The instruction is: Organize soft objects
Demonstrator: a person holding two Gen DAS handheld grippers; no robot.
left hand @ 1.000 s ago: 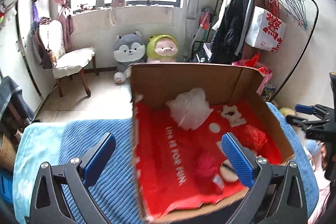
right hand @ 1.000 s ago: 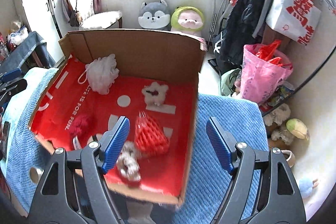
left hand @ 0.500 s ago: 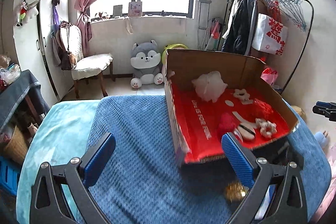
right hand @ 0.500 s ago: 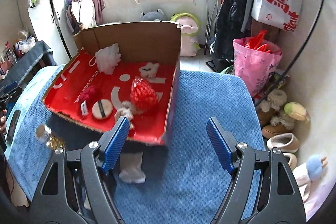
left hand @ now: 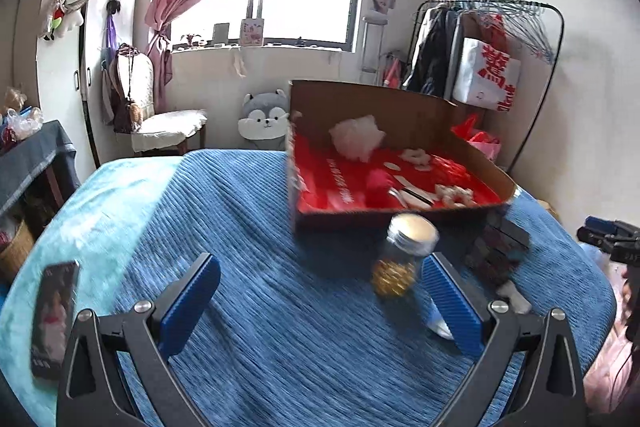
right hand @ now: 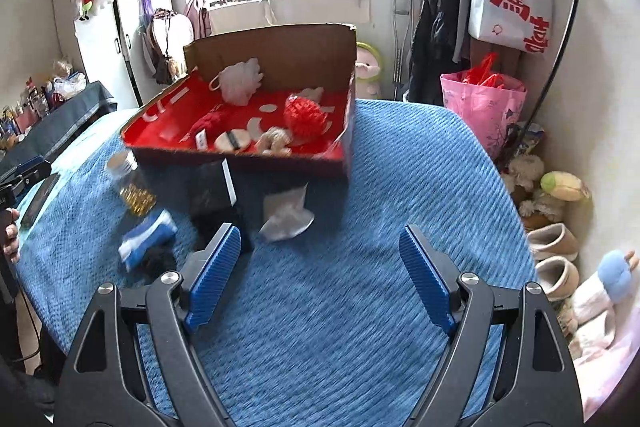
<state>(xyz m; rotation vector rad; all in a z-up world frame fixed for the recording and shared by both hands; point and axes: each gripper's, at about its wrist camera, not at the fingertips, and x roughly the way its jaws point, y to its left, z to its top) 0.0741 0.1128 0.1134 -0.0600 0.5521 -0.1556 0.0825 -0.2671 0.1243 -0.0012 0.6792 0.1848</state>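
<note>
Both my grippers, left (left hand: 320,303) and right (right hand: 320,273), hang spread and empty over the blue blanket (right hand: 400,167), the right's jaws having just widened, cardboard box (right hand: 280,51) ahead

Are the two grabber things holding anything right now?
No. The left gripper and the right gripper are both open over the blue blanket, with nothing between their fingers. The right one's fingers have just been opening.

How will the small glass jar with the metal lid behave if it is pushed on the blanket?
The jar looks tall and narrow on the soft blue blanket, so it probably tips easily. Being round, it may then roll. Glass seems rigid, possibly fragile.
</note>
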